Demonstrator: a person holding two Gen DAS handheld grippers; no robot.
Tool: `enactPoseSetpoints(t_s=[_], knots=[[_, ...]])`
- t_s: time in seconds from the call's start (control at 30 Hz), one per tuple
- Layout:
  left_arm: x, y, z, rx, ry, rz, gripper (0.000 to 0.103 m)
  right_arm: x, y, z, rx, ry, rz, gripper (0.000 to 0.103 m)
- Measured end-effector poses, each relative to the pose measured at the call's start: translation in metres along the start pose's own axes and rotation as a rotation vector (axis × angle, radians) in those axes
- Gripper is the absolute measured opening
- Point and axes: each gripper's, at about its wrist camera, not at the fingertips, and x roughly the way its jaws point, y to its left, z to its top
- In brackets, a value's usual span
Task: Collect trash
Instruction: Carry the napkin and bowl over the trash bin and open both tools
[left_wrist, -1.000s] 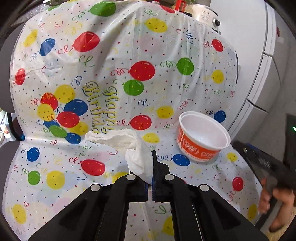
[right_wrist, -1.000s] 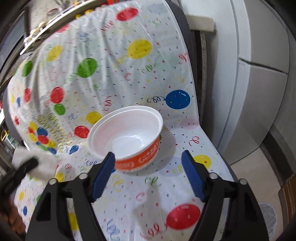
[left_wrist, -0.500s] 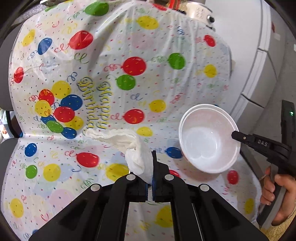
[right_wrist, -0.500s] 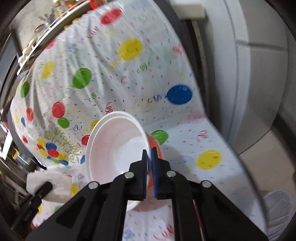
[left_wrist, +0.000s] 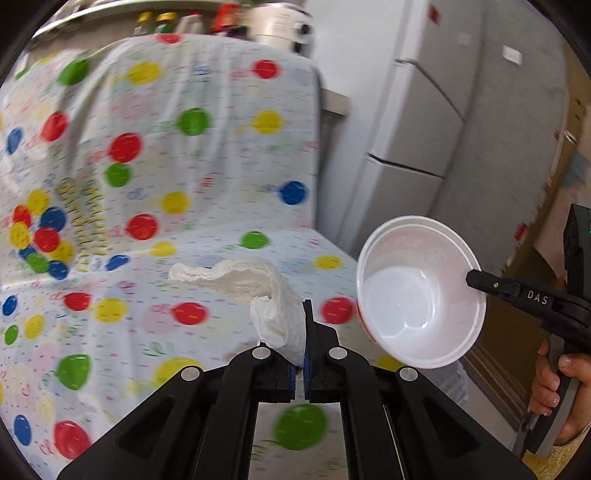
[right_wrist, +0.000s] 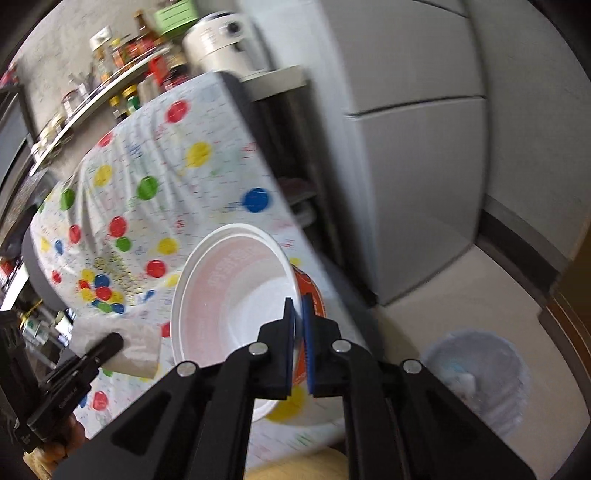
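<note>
White bowl empty; bin lined.

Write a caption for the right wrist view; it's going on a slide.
Right gripper fingers pinch the rim of a white foam bowl with orange outside, lifted toward a translucent plastic bin.

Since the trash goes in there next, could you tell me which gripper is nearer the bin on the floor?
Right. The right gripper, pinching the bowl, is just beside the bin; the left gripper, clamping the napkin, is farther off over the tablecloth.
</note>
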Motion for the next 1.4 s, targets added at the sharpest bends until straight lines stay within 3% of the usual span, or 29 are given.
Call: enactPoseSetpoints(t_s=[0.3,0.5,0.7,1.0,1.03,1.07,1.1,1.13,1.17,1.4], knots=[[0.031,-0.102,-0.03,0.158,0.066,-0.143,0.003,-0.055,-0.099,-0.048,0.156,-0.017,-0.158,0.005],[0.055,-0.164,-0.052,0.265,0.109,-0.222,0.003,-0.069,-0.152,-0.077,0.237,0.002,-0.258,0.005],[0.085,-0.205,-0.068,0.3,0.191,-0.306,0.003,-0.056,-0.199,-0.105,0.326,0.056,-0.332,0.005],[0.148,-0.25,-0.072,0.325,0.308,-0.339,0.005,-0.011,-0.243,-0.111,0.405,0.126,-0.384,0.006],[0.154,-0.254,-0.073,0.331,0.32,-0.33,0.009,-0.004,-0.247,-0.111,0.414,0.138,-0.366,0.006],[0.158,-0.256,-0.074,0.333,0.33,-0.325,0.025,0.002,-0.252,-0.112,0.429,0.15,-0.355,0.012],[0.162,-0.257,-0.074,0.331,0.338,-0.321,0.051,0.006,-0.254,-0.113,0.443,0.16,-0.366,0.019],[0.165,-0.257,-0.073,0.325,0.332,-0.314,0.062,0.006,-0.258,-0.112,0.45,0.159,-0.371,0.037],[0.165,-0.257,-0.073,0.318,0.322,-0.313,0.073,0.005,-0.258,-0.112,0.452,0.15,-0.378,0.042],[0.161,-0.239,-0.061,0.266,0.309,-0.299,0.078,-0.019,-0.249,-0.114,0.417,0.132,-0.403,0.042]])
